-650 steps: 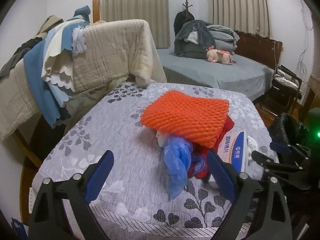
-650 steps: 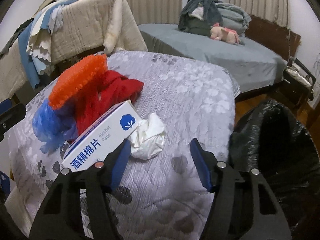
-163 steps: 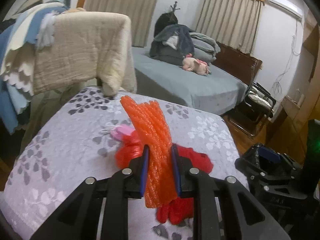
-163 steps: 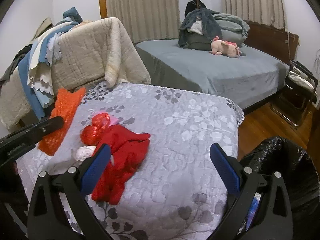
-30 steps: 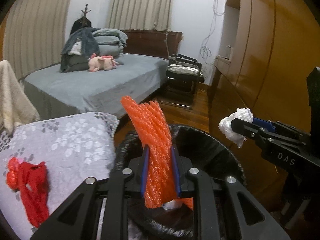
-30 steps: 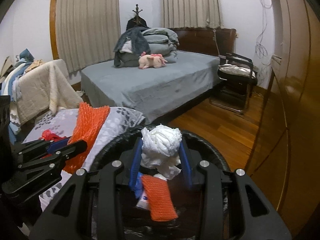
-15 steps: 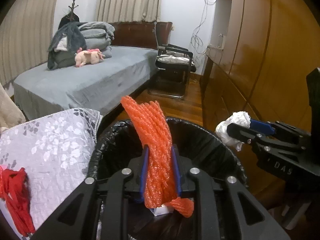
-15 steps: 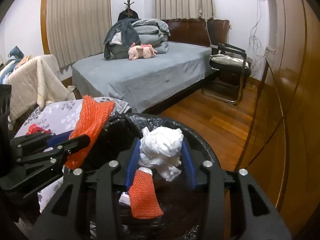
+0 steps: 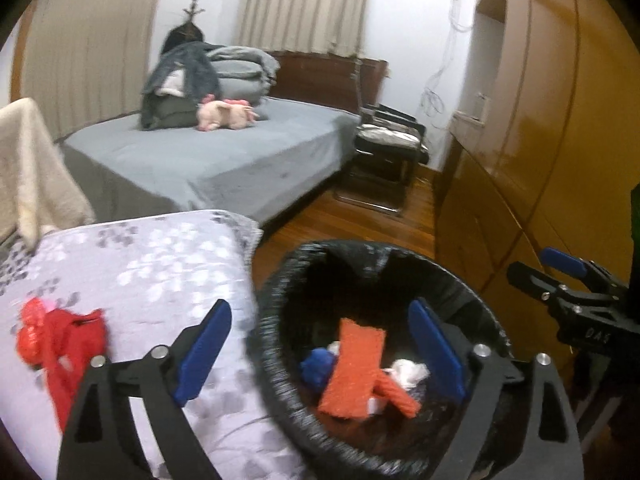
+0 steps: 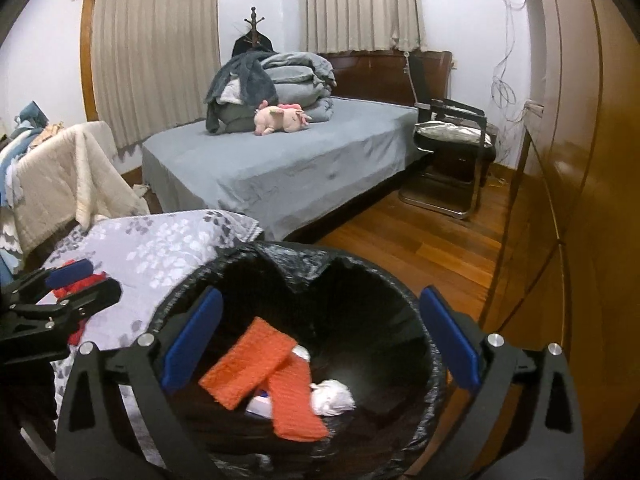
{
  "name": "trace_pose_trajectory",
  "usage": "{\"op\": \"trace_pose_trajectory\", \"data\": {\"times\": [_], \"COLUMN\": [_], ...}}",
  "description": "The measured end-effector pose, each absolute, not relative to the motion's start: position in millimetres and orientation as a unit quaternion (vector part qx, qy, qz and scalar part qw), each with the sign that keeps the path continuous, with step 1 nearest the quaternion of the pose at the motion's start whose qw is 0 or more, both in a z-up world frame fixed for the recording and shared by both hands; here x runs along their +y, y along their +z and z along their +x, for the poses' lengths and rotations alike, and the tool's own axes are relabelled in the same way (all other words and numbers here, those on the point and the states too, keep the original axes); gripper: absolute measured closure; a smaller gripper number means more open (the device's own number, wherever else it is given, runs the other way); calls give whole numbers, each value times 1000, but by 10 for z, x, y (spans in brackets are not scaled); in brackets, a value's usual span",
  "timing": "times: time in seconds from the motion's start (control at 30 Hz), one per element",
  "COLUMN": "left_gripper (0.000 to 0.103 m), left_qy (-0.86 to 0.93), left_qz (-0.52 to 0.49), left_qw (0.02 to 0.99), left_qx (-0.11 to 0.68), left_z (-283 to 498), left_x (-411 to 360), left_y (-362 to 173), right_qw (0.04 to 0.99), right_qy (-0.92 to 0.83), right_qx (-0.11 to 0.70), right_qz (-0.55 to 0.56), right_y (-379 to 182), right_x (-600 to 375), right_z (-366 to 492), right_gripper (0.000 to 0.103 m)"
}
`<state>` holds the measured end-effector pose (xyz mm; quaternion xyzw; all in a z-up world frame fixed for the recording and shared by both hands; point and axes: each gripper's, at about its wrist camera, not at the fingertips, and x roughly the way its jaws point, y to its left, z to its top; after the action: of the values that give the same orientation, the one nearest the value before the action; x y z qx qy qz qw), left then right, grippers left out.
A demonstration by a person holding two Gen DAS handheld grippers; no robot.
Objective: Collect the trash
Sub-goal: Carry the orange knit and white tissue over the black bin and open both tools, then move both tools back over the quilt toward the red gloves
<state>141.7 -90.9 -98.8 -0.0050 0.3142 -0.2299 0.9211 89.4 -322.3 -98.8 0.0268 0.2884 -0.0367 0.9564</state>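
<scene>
Over the black-lined trash bin point(image 10: 224, 276), both jaws have just been opening: the left gripper point(image 9: 320, 354) and right gripper point(image 10: 320, 340) are gaping wide, holding nothing. Orange foam netting point(image 10: 256, 360) and a white tissue wad point(image 10: 334, 398) are lying inside. Back on the floral quilt point(image 9: 160, 256), the red plastic bag point(image 9: 60, 344) is sitting crumpled; probably light, soft and a bit slippery, so pinching a bunched fold looks best.
</scene>
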Motion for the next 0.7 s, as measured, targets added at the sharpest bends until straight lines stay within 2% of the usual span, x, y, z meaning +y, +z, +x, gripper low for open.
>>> {"op": "trace_pose_trajectory", "data": {"times": [0.37,0.7], "left_gripper": [11,11], "left_qy": [-128,-43], "left_qz": [-4,-9], "left_qw": [951,957], "left_qx": [282,286], "left_z": [1093,956], "left_x": [35,762], "left_y": [-803,-897], "right_qw": [962,954], "right_qy": [35,110], "right_qx": [270,280], "right_qz": [23,6], "right_y": [-824,-911], "right_x": [-2539,-1736], "right_z": [988,1245], "right_gripper": [6,6]}}
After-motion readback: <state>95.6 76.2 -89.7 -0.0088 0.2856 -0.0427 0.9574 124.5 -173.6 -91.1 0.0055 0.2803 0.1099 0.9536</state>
